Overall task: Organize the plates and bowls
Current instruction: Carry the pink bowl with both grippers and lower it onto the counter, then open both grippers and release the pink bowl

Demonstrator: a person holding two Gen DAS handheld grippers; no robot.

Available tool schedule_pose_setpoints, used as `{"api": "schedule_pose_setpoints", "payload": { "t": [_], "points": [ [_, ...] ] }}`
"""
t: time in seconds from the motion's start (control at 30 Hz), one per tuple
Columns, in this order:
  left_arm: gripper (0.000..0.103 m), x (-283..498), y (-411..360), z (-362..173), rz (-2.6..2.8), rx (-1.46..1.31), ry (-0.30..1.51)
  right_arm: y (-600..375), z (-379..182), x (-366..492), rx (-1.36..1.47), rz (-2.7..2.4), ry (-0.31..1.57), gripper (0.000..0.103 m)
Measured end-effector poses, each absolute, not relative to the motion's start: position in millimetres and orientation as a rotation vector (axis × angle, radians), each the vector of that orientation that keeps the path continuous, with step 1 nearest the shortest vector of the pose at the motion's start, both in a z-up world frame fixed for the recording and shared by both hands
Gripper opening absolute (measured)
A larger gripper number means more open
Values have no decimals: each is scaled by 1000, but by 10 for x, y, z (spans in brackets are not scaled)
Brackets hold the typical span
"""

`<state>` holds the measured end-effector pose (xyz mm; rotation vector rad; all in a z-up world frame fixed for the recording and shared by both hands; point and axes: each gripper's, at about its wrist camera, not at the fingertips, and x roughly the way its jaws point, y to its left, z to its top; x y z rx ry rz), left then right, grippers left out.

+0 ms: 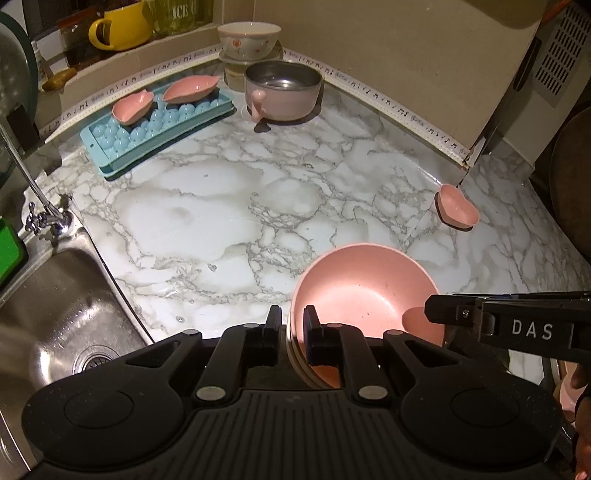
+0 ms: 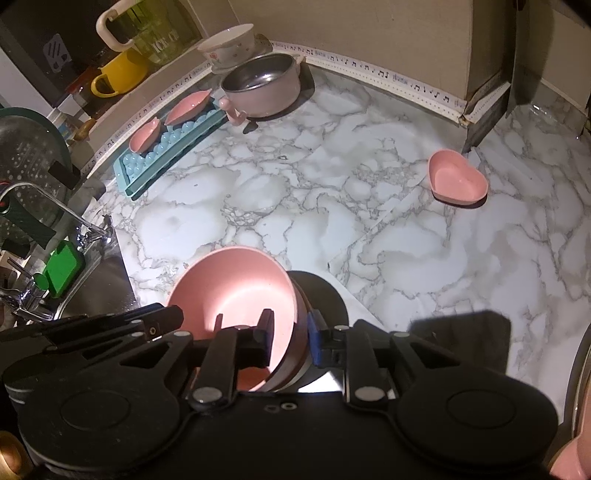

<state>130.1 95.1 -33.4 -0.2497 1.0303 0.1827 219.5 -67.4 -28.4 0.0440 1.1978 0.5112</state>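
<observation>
A stack of pink bowls (image 1: pixel 365 291) sits low at the front of the marble counter (image 1: pixel 221 206). My left gripper (image 1: pixel 291 325) is shut on the stack's left rim. My right gripper (image 2: pixel 291 328) is shut on its right rim; the stack also shows in the right wrist view (image 2: pixel 240 288). The right gripper reaches in from the right in the left wrist view (image 1: pixel 443 314). A pink heart-shaped dish (image 1: pixel 458 206) lies to the right, also in the right wrist view (image 2: pixel 458 181). Two pink leaf-shaped dishes (image 1: pixel 133 107) (image 1: pixel 190 88) rest on a blue ice tray (image 1: pixel 155 129).
A steel-lined pink pot (image 1: pixel 282 92) with a handle stands at the back. A flowered bowl (image 1: pixel 247 38) sits on containers behind it. A yellow mug (image 1: pixel 122 26) stands on the ledge. The sink (image 1: pixel 55 295) and tap (image 1: pixel 40 218) lie left. A dark round pan (image 1: pixel 572 184) stands right.
</observation>
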Motion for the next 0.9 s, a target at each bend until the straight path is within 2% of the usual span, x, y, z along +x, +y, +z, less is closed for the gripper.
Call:
{"api": "schedule_pose_setpoints", "payload": {
  "t": [0.6,0.8,0.87,0.9],
  "points": [
    [12,1241,776,74,82,-227,911,-867,174,2057,45,542,1072,36],
    [13,1320,607,134,20,-215,893,-1098,316,2059,61,509,1022,51],
    [21,1365,545,142,8,-211,891,-1193,349,2083,67,494,1012,54],
    [31,1391,510,145,5,-210,888,-1241,364,2096,69,484,1005,56]
  ]
}}
